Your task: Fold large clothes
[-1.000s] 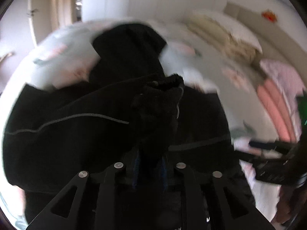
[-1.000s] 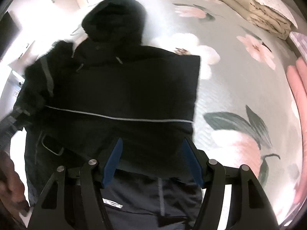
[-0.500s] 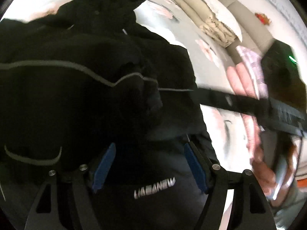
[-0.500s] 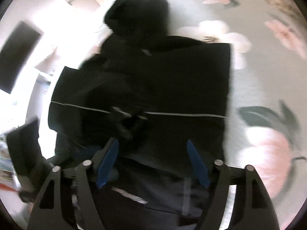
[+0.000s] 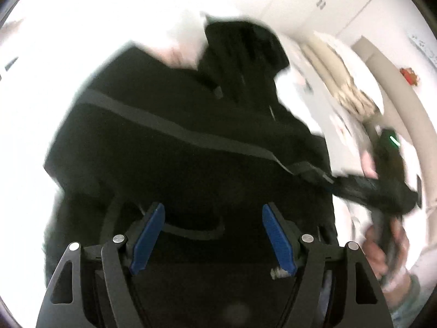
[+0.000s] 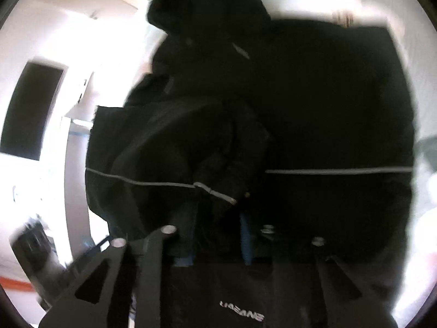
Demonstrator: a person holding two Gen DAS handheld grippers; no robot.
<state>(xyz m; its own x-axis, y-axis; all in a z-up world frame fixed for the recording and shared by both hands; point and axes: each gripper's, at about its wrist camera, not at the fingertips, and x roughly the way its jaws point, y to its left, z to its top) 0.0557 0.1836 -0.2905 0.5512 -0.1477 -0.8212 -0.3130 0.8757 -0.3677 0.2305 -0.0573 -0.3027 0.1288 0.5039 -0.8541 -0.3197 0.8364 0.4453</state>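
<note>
The bed [image 5: 347, 125], pale and badly overexposed, is seen under everything, and on it the black jacket [image 5: 191, 142] is spread with its hood [image 5: 243, 52] pointing away from both cameras. It is laid flat there, presumably so that its panels can be turned over one another. A thin grey piping line [image 6: 338, 171] is seen running across the body, and in the right wrist view it is broken at the middle, where a bulky fold of the jacket, probably a sleeve [image 6: 191, 147], is heaped over the front. That heap suggests a side has been brought inward as part of the fold.

In the left wrist view the left tongs [image 5: 213, 239] are held wide apart above the lower body of the jacket, with nothing between the blue pads [image 5: 147, 237]; they appear to be kept free for the next hold. At the right edge of that view the right tongs [image 5: 327, 176] are reached in low to the jacket's side edge, with the hand [image 5: 387, 248] gripping the handle behind.

In the right wrist view the fingers are drawn close together with dark cloth bunched between them, so the jacket appears to be pinched there, though blur and darkness leave this less than certain. A white brand print [image 6: 241, 314] is visible on the nearest panel.
</note>
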